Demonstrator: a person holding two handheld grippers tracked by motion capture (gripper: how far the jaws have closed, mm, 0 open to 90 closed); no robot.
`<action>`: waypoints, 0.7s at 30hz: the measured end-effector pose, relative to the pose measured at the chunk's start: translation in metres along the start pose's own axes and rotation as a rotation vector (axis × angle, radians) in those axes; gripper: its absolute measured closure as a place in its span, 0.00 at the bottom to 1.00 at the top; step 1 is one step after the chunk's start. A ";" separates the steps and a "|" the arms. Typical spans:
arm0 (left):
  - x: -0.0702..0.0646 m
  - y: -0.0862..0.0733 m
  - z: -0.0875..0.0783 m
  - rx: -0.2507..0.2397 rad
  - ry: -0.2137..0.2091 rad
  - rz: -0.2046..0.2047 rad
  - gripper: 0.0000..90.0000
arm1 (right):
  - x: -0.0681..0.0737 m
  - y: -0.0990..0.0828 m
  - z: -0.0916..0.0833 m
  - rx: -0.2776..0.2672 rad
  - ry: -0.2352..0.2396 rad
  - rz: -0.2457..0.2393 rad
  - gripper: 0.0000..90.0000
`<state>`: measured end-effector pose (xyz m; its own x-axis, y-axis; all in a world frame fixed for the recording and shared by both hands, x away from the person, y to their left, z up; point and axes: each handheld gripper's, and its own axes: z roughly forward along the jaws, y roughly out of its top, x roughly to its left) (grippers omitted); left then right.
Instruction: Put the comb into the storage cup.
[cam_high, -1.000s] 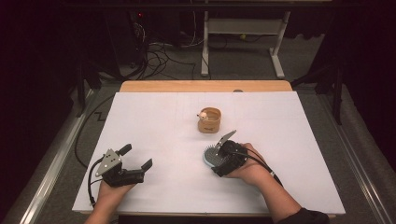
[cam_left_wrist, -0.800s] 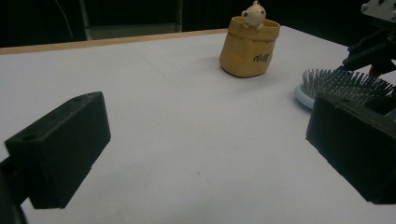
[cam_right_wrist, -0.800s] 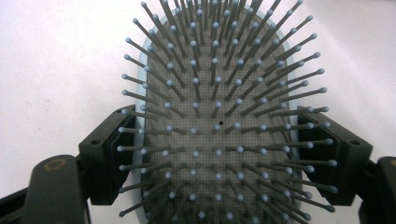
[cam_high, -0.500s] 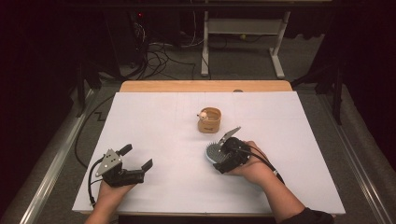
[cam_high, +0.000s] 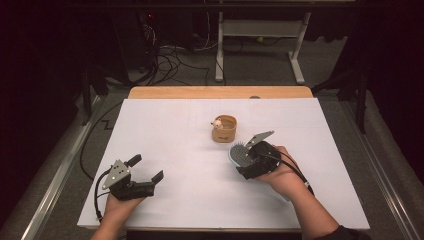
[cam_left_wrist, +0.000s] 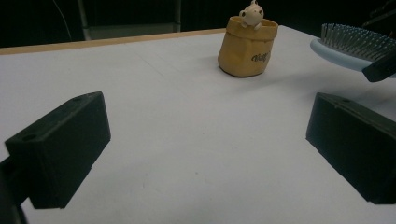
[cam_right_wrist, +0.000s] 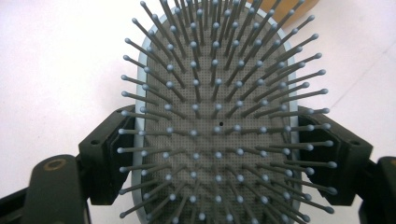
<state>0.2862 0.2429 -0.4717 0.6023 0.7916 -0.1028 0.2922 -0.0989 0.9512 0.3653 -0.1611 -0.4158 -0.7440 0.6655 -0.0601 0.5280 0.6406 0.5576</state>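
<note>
We hold a pale blue hairbrush (cam_right_wrist: 215, 126) in the right gripper (cam_high: 250, 162), lifted off the white table (cam_high: 175, 135).
Its jaws clamp the brush's sides, bristles up, right of the table's middle, just before a small tan pouch (cam_high: 224, 128). Our left gripper (cam_high: 145, 168) rests spread and empty near the front left corner.

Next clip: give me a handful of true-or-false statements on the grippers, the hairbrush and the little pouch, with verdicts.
1. The right gripper is closed on the hairbrush. True.
2. The brush's bristles face down onto the table. False: they point up, toward the camera on the gripper.
3. The left gripper holds the yellow pouch. False: its jaws are open and empty; the pouch stands far off.
4. A small figure peeks out of the pouch. True.
5. The pouch lies tipped over. False: it stands upright.
</note>
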 end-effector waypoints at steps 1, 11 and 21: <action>0.000 0.000 0.000 0.001 0.000 0.000 0.00 | 0.000 -0.001 -0.001 -0.010 -0.003 -0.004 0.23; 0.000 0.000 0.000 0.000 0.000 0.001 0.01 | -0.002 -0.005 -0.009 -0.110 -0.026 0.022 0.23; 0.000 0.000 0.000 -0.002 -0.004 -0.004 0.01 | 0.001 -0.006 -0.011 -0.219 -0.042 0.038 0.23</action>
<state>0.2861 0.2424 -0.4716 0.6040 0.7896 -0.1079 0.2932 -0.0942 0.9514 0.3570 -0.1687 -0.4099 -0.7050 0.7060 -0.0677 0.4501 0.5191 0.7266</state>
